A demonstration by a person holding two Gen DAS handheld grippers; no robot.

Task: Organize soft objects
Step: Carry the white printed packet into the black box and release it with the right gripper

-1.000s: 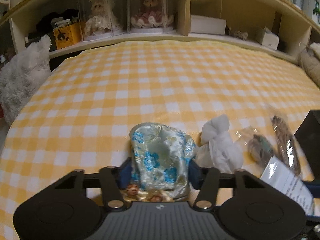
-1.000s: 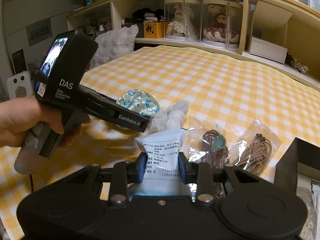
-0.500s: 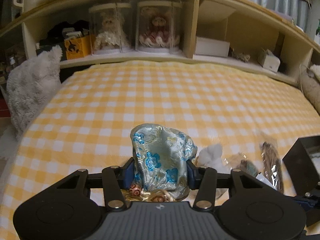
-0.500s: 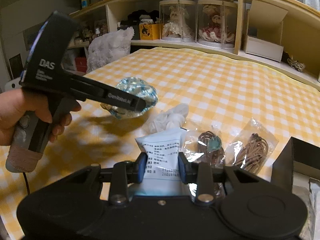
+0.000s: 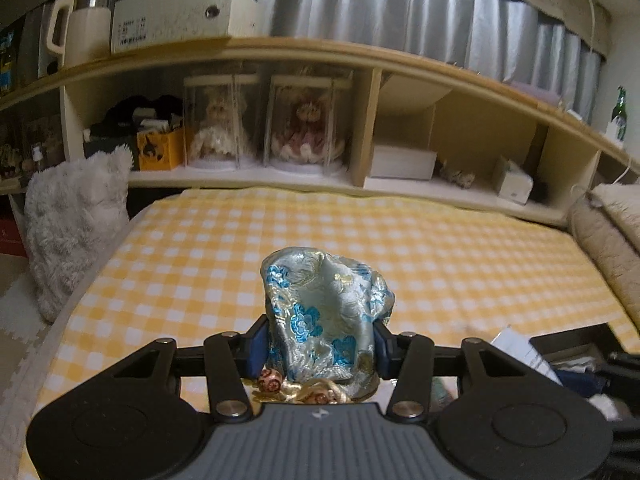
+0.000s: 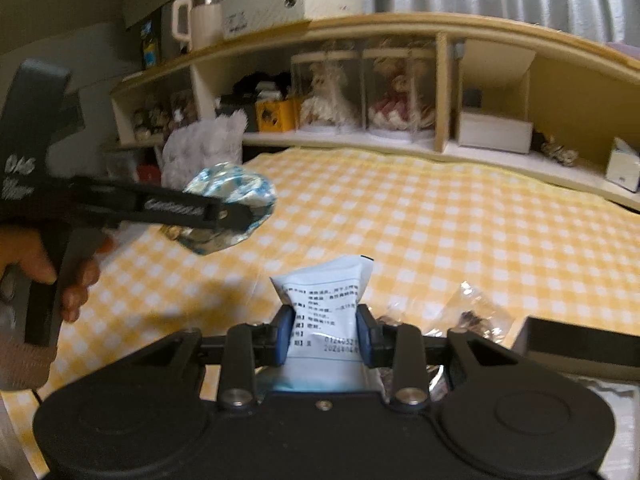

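Brocade pouch (image 5: 326, 316) clamped in left gripper (image 5: 320, 350), white packet (image 6: 322, 312) in right gripper (image 6: 324, 334), both held clear of checked bed (image 5: 440, 248) for sorting.

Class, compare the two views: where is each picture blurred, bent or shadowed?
Left wrist view: brocade pouch sharp, dolls behind smeared, shelf bowed by the lens. Right wrist view: the other claw and hand motion-blurred, shadow on the checked cloth beneath.

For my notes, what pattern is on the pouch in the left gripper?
Pale silvery brocade pouch with blue flowers; clearest in left wrist view.
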